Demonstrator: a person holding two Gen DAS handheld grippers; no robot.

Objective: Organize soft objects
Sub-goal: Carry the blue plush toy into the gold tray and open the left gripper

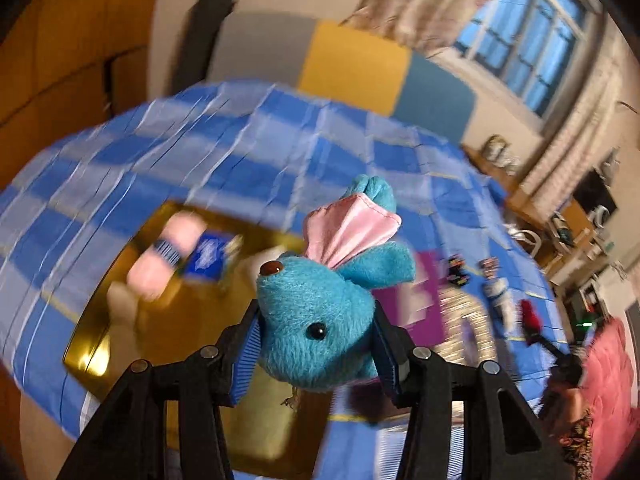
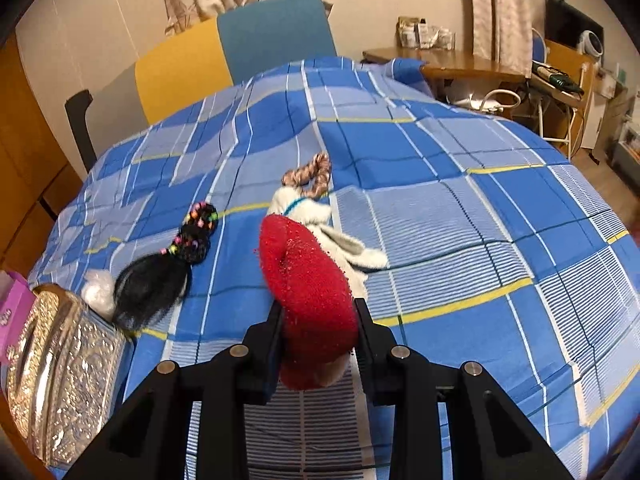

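Turquoise plush mouse with pink satin ear [image 1: 320,320] clamped in left claw [image 1: 318,354] above blue checked bedspread [image 1: 224,148]; right claw [image 2: 318,340] grips red fuzzy soft item [image 2: 308,292].

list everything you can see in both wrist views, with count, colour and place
plush toy: 1, turquoise with a pink ear lining, between the left gripper's pads
red soft item: 1, red, between the right gripper's pads
white plush: 1, white, on the bedspread behind the red item
braided ring: 1, light brown, on the bedspread beyond the white plush
black hairpiece: 1, black with coloured bands, on the bedspread at left
gold tray: 1, gold, on the bed, holds blurred pink and blue items
embossed tin: 1, silver-gold, lower left
bedspread: 1, blue check, covers the bed
left gripper: 1, black with blue pads
right gripper: 1, black
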